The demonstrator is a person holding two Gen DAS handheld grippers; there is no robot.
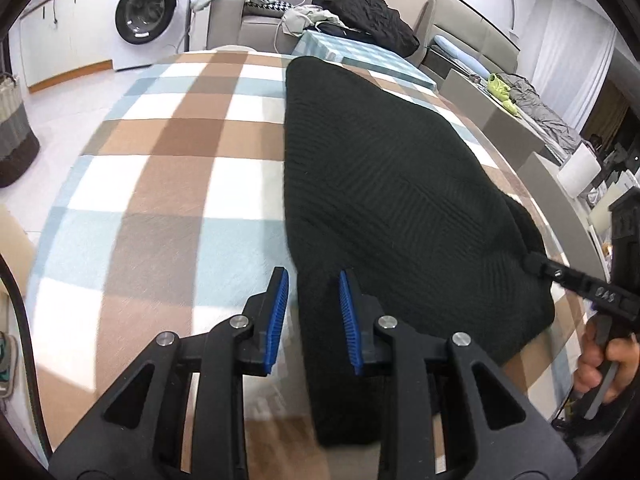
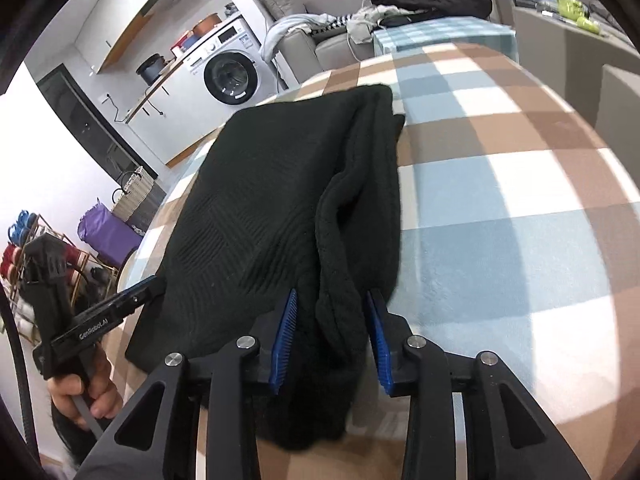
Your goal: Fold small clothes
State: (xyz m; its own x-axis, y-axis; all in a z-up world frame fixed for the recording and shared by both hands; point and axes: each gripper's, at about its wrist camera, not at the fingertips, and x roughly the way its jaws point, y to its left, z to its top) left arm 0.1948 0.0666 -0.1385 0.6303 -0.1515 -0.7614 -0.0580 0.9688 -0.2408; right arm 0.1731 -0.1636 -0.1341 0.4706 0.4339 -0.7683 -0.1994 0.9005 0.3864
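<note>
A black knit garment lies folded lengthwise on the brown, blue and white checked tablecloth, its near end drooping over the table's front edge. In the left wrist view my left gripper is shut on the garment's near left corner, with the cloth running back between the blue pads. My right gripper pinches the near right corner. In the right wrist view the garment shows a thick doubled edge bunched between the pads of my right gripper. The left gripper bites the cloth's left edge.
A person's hand holds the right tool, another hand the left. Behind the table stand a washing machine, a sofa piled with clothes and a small blue-checked table. Grey chairs line the right side; a basket sits left.
</note>
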